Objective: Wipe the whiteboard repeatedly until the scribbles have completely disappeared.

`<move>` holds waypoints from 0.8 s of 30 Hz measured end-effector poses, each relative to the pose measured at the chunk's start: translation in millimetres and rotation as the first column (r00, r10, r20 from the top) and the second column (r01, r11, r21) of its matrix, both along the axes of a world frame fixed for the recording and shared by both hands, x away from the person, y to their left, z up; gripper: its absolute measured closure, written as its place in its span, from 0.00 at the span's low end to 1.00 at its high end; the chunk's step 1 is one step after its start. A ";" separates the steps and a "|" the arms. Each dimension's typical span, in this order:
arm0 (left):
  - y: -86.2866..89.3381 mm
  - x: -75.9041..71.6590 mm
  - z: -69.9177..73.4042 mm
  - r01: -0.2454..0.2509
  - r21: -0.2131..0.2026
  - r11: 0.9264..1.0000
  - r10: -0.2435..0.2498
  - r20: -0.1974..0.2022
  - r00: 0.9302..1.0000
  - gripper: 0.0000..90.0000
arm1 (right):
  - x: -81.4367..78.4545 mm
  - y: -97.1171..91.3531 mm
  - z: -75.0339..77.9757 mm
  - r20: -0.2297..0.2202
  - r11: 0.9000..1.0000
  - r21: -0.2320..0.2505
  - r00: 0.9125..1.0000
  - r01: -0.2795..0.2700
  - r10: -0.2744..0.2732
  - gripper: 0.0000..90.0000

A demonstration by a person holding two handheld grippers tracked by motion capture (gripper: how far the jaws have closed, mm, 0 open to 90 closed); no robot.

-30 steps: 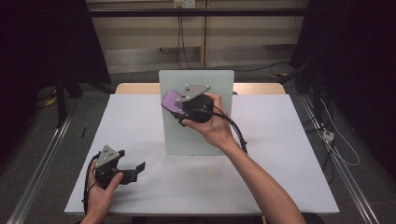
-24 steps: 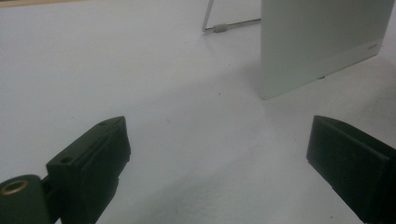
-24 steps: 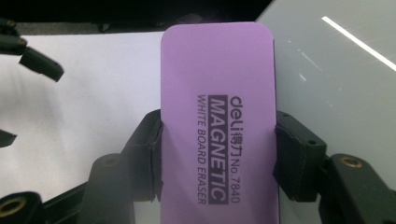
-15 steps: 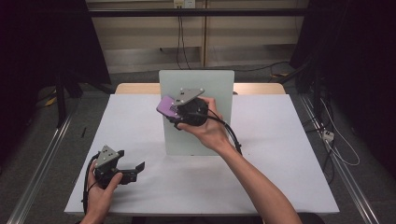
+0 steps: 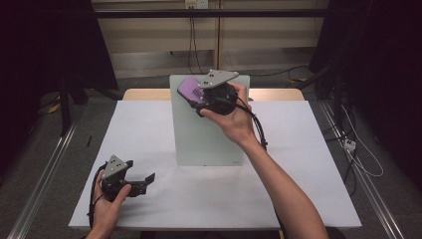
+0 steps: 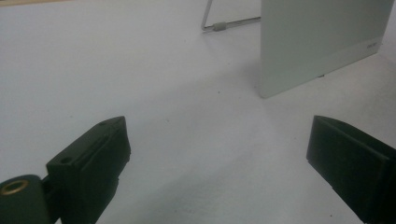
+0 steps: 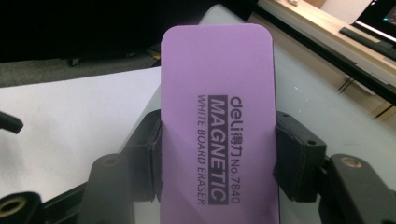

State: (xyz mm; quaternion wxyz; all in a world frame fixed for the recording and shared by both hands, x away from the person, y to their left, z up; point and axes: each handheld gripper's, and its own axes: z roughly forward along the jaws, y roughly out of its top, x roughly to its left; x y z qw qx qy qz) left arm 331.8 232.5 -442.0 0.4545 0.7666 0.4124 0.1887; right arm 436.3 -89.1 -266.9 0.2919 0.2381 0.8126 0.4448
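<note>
Right gripper (image 7: 217,154) clamped on the long edges of a flat purple whiteboard eraser (image 7: 217,116), held up against the top of the upright pale-green rectangular board (image 5: 206,139); left gripper (image 6: 219,163) spread wide, empty, low over the white table (image 5: 308,149)

A purple whiteboard eraser (image 7: 217,126) with a smooth, matt foam-like face and printed black lettering sits between matt black plastic tongs (image 7: 217,161). The upright whiteboard (image 5: 209,132) looks smooth and faintly glossy; the white surface (image 5: 308,164) looks matt, paper-like.
</note>
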 end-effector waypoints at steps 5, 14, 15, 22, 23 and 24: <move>0.6 0.0 0.1 -0.001 0.001 1.000 0.001 0.001 1.000 0.07 | -0.8 -0.1 -1.6 0.001 1.000 -0.002 1.000 0.007 -0.007 0.47; -0.2 0.1 -0.1 -0.001 0.003 1.000 0.001 -0.002 1.000 0.07 | -8.7 14.9 -31.5 -0.040 0.998 -0.033 0.998 -0.045 0.044 0.47; -0.2 0.2 -0.1 -0.001 0.004 1.000 0.001 -0.002 1.000 0.07 | -9.4 16.1 -34.0 -0.044 0.998 -0.036 0.998 -0.051 0.049 0.47; -0.1 -0.1 0.1 0.000 0.002 1.000 0.000 -0.001 1.000 0.07 | -15.4 29.8 -59.0 -0.099 0.992 -0.067 0.990 -0.108 0.101 0.47; 0.1 -0.2 0.0 -0.001 0.001 1.000 0.001 0.001 1.000 0.07 | -16.2 31.3 -62.1 -0.103 0.991 -0.071 0.989 -0.115 0.107 0.47; 0.2 -0.3 0.0 -0.003 0.001 1.000 0.003 0.001 1.000 0.07 | -17.6 33.2 -66.6 -0.114 0.990 -0.073 0.987 -0.122 0.113 0.47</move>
